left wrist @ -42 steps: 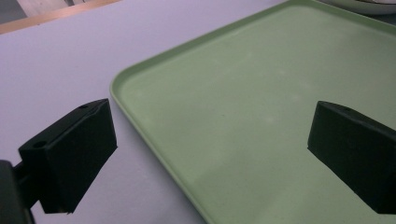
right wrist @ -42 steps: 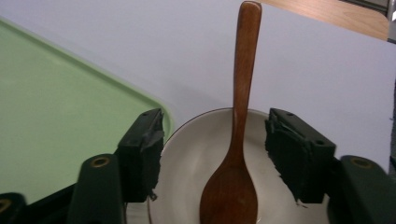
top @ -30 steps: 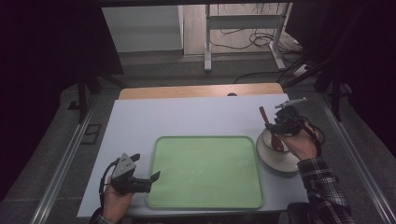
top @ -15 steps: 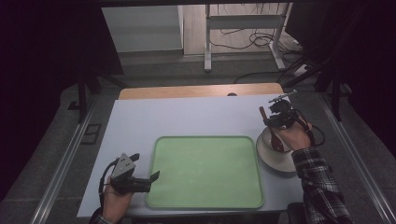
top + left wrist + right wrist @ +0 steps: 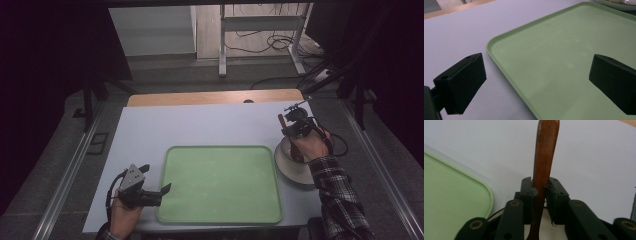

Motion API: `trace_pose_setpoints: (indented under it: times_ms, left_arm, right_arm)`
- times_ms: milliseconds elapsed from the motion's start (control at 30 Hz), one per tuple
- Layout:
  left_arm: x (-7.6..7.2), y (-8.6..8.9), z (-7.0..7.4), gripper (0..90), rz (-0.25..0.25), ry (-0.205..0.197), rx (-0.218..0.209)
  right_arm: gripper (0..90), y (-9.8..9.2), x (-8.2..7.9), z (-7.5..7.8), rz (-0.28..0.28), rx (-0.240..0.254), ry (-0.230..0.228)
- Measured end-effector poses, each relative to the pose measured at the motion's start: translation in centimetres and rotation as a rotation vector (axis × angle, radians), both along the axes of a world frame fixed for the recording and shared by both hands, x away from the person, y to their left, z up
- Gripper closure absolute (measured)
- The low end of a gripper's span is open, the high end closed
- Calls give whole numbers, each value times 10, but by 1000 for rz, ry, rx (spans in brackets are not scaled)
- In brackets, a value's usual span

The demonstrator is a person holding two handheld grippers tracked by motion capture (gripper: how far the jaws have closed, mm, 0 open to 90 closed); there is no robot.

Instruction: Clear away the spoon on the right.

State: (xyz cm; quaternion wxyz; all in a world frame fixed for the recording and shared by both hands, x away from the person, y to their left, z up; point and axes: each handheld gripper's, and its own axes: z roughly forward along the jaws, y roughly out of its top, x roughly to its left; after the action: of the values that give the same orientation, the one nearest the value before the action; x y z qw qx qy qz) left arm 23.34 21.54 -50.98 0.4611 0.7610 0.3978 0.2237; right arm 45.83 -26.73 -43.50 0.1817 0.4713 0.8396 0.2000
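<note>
High view: right gripper [image 5: 289, 126] at worktop's [image 5: 210, 125] right, over round white bowl [image 5: 295, 167], pinching a brown wooden handle [image 5: 282, 121]. Left gripper [image 5: 159, 194] near-left beside the smooth green tray [image 5: 220, 184].

Left gripper view: blocky black jaws spread over the rounded tray corner [image 5: 499, 42].

Right gripper view: jaws clamped on the glossy handle [image 5: 545, 152]. No writing readable.

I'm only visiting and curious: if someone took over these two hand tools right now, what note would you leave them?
Right gripper: shut on the wooden handle of a utensil, above the white bowl to the right of the green tray.
Left gripper: open, holding nothing, at the tray's left edge.
Done: utensil gripped.
Left: probably moving it to the tray, which has nothing on it yet.
</note>
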Motion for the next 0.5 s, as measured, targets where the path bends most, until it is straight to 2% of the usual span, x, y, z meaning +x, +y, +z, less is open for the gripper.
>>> trace_pose_setpoints:
  times_ms: [200,500]
  left_arm:
    - [0,0,0,5,-1,0,1]
    - [0,0,0,5,2,-6,-6]
  right_arm:
    - [788,1,0,4,4,17,16]
    - [791,-2,0,24,21,41,31]
